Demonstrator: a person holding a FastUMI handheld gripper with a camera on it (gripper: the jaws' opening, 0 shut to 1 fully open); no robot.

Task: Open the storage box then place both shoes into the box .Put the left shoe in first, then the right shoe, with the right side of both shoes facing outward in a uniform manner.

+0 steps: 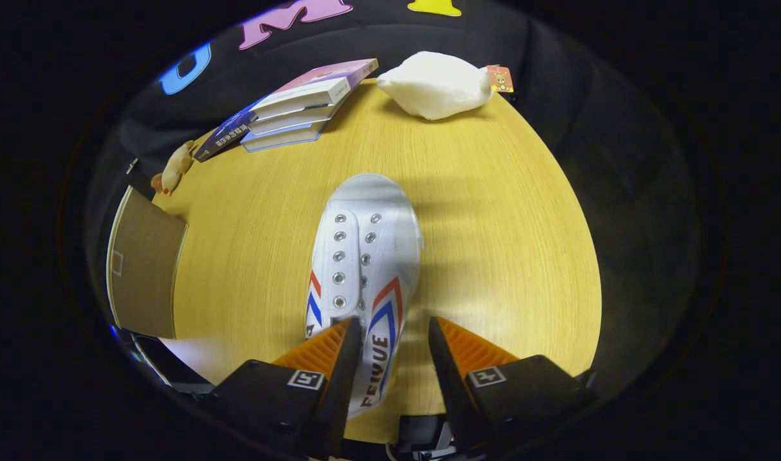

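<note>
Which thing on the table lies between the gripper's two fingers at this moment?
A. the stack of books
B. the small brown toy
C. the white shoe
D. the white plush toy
C: the heel end of the white shoe lies between the spread fingers of the gripper, while the stack of books sits far beyond them.

The white shoe (pixel 365 269) is lying on the wooden table (pixel 493 224), its heel end sitting between the parted fingers of the gripper (pixel 394 330) and blocking the way straight ahead. Bare tabletop is stretching to the right and to the left of it. At the far edge a stack of books (pixel 294 109) and a white plush toy (pixel 436 84) are standing in the way (well apart from the shoe). On the left a brown box flap (pixel 144 269) is crowding the edge.
</note>
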